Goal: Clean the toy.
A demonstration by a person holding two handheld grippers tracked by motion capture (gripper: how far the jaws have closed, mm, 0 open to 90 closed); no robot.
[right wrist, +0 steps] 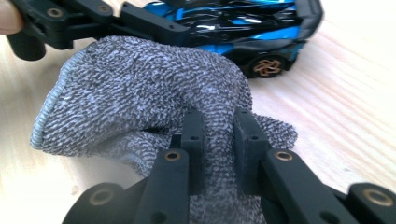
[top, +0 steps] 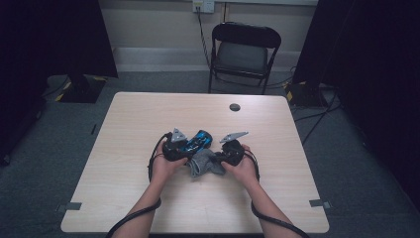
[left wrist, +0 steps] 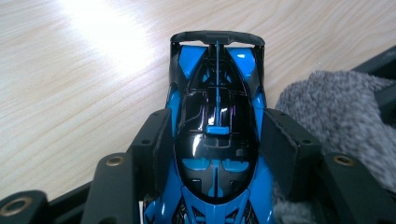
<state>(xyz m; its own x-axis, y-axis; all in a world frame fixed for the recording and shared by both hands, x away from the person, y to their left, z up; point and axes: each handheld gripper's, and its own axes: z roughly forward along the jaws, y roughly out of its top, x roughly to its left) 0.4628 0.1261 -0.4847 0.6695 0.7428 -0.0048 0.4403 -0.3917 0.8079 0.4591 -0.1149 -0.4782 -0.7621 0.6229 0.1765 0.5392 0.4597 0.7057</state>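
Pale wood grain runs across the bench, bare at the near edge where the person's forearms come in. Taking the toy car as the landmark: it sits at the middle of the bench, a blue-and-black racer, wheels down as far as I can tell. The left gripper comes at it from the near left, and its pads are clamped on the car's flanks, holding it steady. Just beside the car, on its near right, lies a grey knitted cloth, bunched up and touching the car's side. The right gripper has its jaws pinched together on a fold of that cloth.

My reading is that both grasps are made and the rubbing of the car is barely begun; most of its body looks uncovered. Beyond the car a small dark disc is set in the bench top, and past the far edge stands a folding chair.
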